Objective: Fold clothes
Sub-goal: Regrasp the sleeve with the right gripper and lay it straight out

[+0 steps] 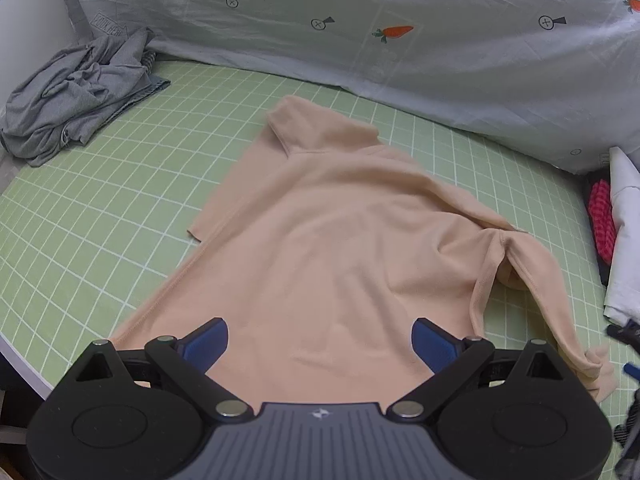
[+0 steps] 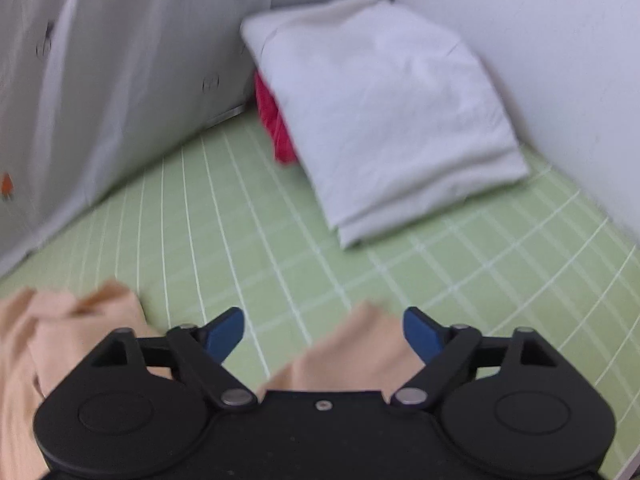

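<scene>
While the peach shirt (image 1: 340,240) lies spread over the green checked sheet (image 1: 100,220), the left tool (image 1: 320,340) hangs above its near hem with the two blue fingers (image 1: 206,342) wide apart and nothing between them. One sleeve lies flat at the shirt's left side; the other runs down the right side toward the near edge, its cuff bunched. A crumpled grey garment (image 1: 76,96) sits far left on the sheet, well apart from the shirt. Along the far side hangs a pale cloth printed with carrots (image 1: 394,32). At the right edge a white folded piece (image 1: 624,240) lies beside something red (image 1: 602,220).

From the right wrist view, which is blurred, the right tool (image 2: 324,332) also has its fingers (image 2: 226,334) spread apart, holding nothing. A tip of peach fabric (image 2: 352,352) lies under the gap between them, nearer the right finger; whether it touches cannot be told. More of the shirt (image 2: 60,328) bunches at the near left. Farther off, a folded white cloth (image 2: 392,112) rests on the sheet (image 2: 240,220) against the wall, covering a red item (image 2: 276,124).
</scene>
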Motion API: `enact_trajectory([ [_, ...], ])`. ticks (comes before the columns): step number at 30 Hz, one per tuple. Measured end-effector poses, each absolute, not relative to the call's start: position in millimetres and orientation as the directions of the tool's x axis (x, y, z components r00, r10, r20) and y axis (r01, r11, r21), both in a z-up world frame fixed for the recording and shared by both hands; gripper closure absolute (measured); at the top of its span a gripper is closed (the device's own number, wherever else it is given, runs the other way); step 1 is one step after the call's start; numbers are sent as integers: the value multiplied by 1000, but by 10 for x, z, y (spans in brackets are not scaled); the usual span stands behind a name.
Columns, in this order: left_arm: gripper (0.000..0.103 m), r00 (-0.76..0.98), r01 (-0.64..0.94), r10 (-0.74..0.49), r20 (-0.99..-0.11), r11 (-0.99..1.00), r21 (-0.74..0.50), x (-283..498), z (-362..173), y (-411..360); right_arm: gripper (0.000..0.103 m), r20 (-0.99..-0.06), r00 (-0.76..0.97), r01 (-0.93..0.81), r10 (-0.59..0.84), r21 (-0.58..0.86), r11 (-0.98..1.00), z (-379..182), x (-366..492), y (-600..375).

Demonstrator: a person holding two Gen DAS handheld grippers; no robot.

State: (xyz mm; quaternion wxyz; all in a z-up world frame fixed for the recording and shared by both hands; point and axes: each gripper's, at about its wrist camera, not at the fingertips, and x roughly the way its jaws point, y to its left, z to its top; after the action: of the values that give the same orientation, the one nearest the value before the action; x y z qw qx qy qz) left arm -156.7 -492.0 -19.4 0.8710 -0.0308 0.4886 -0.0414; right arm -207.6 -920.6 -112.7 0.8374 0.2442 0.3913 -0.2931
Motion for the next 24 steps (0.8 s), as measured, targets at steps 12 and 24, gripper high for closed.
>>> enact_trajectory([
  [12, 5, 535, -26, -72, -842, 995, -101, -1507, -160, -4787, 68, -848, 426, 726, -314, 114, 678, -1319, -1998, -9154],
  [24, 5, 551, -27, -70, -832, 994, -102, -1716, -113, -4734, 95, -393, 769, 629, -504, 326, 705, -209, -2738, -9385],
])
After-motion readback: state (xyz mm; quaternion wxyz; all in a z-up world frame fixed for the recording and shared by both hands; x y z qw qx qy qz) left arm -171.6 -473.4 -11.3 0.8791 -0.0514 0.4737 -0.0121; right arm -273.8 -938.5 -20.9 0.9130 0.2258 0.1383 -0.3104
